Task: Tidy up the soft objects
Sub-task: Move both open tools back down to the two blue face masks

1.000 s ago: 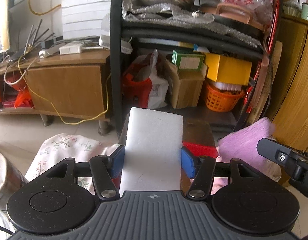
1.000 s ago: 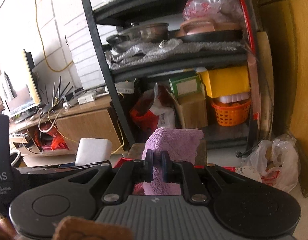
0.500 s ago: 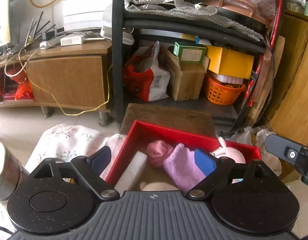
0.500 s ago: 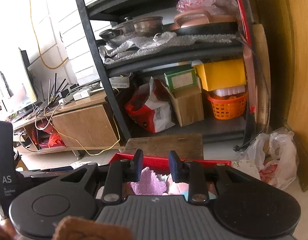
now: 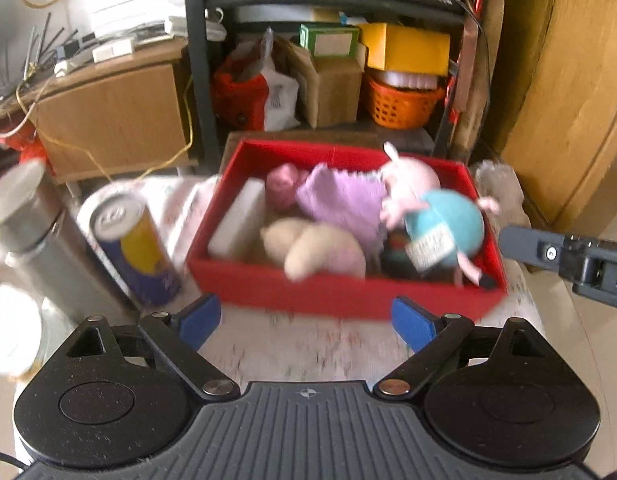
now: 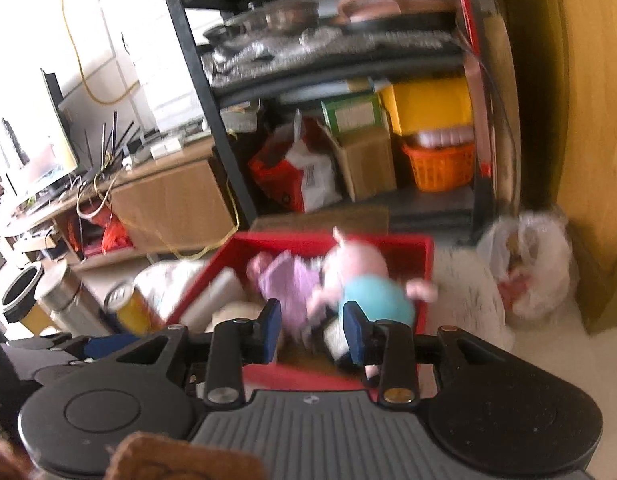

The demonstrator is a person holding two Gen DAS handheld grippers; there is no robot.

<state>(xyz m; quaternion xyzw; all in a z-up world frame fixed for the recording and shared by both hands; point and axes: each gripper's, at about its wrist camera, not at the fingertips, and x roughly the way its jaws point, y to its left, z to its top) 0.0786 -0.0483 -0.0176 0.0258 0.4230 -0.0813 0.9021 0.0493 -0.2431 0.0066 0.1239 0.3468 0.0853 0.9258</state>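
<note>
My left tongs (image 5: 306,322) and right tongs (image 6: 312,330) hang spread and empty; sponge (image 5: 236,222), towel (image 5: 344,200) and toys fill the red box (image 5: 328,292); sorting looks nearly done.

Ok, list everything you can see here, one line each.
red box: one, red, centre
foam block: one, white, inside box, left
purple cloth: one, purple, inside box, middle
pig toy: one, pink and teal, inside box, right
beige plush: one, beige, inside box, front
can: one, blue and yellow, left of box
steel flask: one, grey, left of can
orange basket: one, orange, far behind box
left claw: one, black, blue pads, jaws just opened, empty
right claw: one, black, blue pads, jaws just opening, empty
</note>
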